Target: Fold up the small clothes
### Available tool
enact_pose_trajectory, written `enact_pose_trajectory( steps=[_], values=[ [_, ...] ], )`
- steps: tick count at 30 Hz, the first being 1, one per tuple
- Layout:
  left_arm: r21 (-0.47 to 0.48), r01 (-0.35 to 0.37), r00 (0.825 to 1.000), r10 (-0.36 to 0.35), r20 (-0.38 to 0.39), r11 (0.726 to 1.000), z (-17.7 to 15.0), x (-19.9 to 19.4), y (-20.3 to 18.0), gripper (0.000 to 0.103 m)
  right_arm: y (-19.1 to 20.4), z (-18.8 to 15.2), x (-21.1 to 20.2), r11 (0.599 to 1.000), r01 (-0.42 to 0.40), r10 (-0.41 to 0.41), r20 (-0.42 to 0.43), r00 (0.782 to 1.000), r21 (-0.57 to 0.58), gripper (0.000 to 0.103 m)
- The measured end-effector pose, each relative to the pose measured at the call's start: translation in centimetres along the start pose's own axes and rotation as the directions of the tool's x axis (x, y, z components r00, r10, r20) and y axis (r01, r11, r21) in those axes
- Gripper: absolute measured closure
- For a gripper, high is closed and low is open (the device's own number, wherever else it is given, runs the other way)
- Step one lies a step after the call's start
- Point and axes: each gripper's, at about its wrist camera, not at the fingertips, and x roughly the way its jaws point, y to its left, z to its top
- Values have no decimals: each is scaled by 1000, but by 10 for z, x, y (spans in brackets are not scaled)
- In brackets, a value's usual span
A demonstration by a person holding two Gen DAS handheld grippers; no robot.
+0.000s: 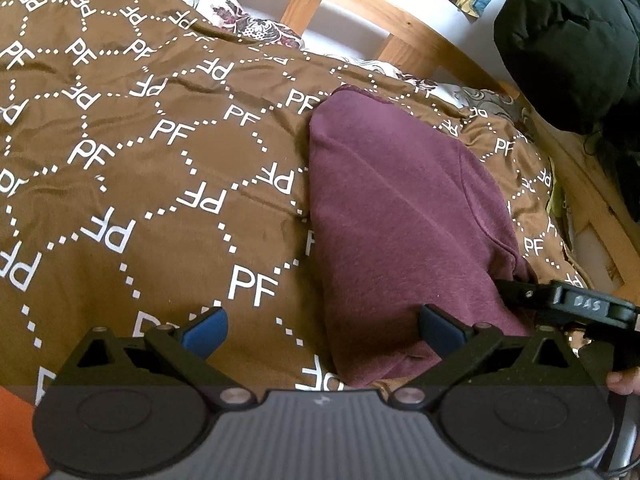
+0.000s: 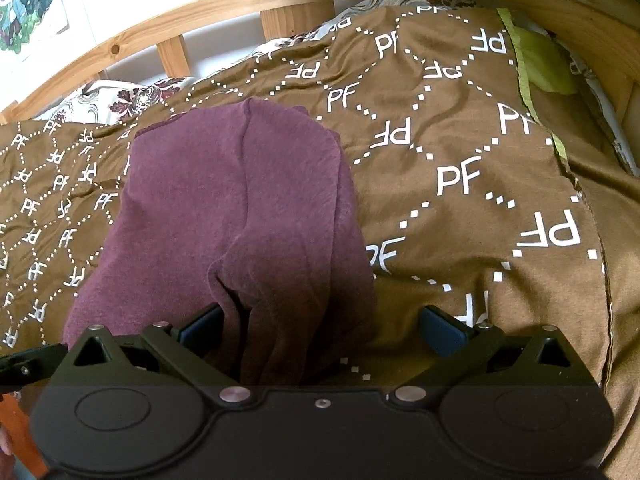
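A maroon garment (image 1: 400,220) lies folded into a long narrow shape on the brown bedspread (image 1: 160,184). My left gripper (image 1: 324,332) is open, its blue pads wide apart, over the garment's near left edge. The right gripper's black body (image 1: 576,308) shows at the garment's right side. In the right wrist view the same maroon garment (image 2: 224,208) runs away from me with a bunched ridge at its near end. My right gripper (image 2: 320,330) stands open over that near end, the cloth lying between its fingers but not pinched.
The brown bedspread (image 2: 460,184) printed with white "PF" letters covers the bed. A wooden bed frame (image 2: 224,8) with slats runs along the far side. A floral pillow (image 1: 248,20) and a black padded bundle (image 1: 568,48) lie at the back. A green cloth (image 2: 540,64) shows far right.
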Motion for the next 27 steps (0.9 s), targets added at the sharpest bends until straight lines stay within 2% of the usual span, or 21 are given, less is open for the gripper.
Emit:
enact_pose_trajectory(
  steps=[4,8,11,15,22,24,27],
  values=[
    [-13,3,1000,-3,-13,1000,0,3,2,0,-15,2,-5,987,-99,98,17,995,124,1],
    [-6,-3,1000,2,-14,1000,-1,3,1,0,-21,4,-13,974,-136,124,76,989,183,1],
    [0,-7,1000,7,-12,1000,-2,3,0,0,-21,5,-15,970,-153,135,108,985,188,1],
    [-1,-8,1000,8,-12,1000,-2,2,0,0,-16,7,-11,976,-135,109,158,981,169,1],
    [0,-7,1000,7,-12,1000,-2,2,1,0,-2,18,9,990,-118,98,246,964,70,1],
    [1,-10,1000,10,-7,1000,-2,2,0,0,-1,21,17,992,-114,95,252,963,62,1],
    [12,-16,1000,16,3,1000,-4,2,-1,0,-7,22,35,977,-166,136,210,968,132,1]
  ],
)
